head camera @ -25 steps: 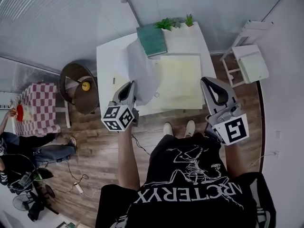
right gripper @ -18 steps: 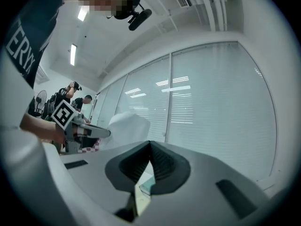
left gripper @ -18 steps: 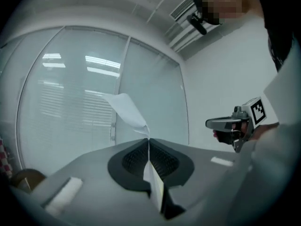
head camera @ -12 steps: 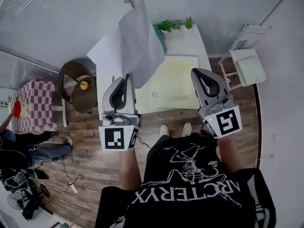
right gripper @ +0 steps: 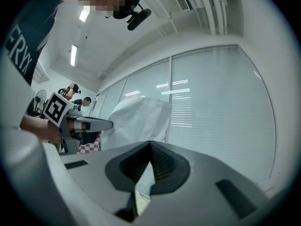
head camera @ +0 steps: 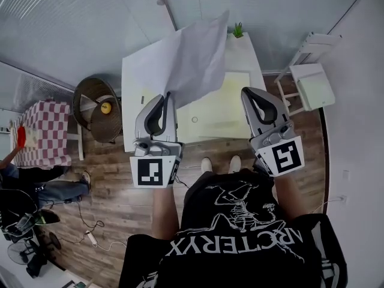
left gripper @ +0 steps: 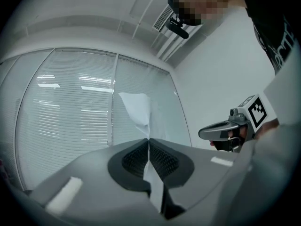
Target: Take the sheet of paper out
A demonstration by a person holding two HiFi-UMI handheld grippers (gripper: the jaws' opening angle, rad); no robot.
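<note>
The white sheet of paper (head camera: 187, 60) is lifted above the white table (head camera: 133, 80), pinched by its lower edge in my left gripper (head camera: 167, 96). In the left gripper view the jaws (left gripper: 149, 140) are closed on the sheet (left gripper: 139, 111), which stands up in front of the blinds. My right gripper (head camera: 246, 92) hovers at the same height to the right, over the pale yellow mat (head camera: 225, 107), its jaws together with nothing between them (right gripper: 150, 144). From the right gripper view the sheet (right gripper: 141, 120) and the left gripper (right gripper: 90, 124) show at left.
A small green plant (head camera: 238, 29) stands at the table's far edge. A wicker chair (head camera: 95, 108) with a yellow object is left of the table, a white stool (head camera: 315, 80) right of it. A checkered table (head camera: 41, 135) and seated people are far left.
My left gripper has lifted the sheet off the table, and it has swung up and to the right, now covering the green book. The right gripper rose slightly.
</note>
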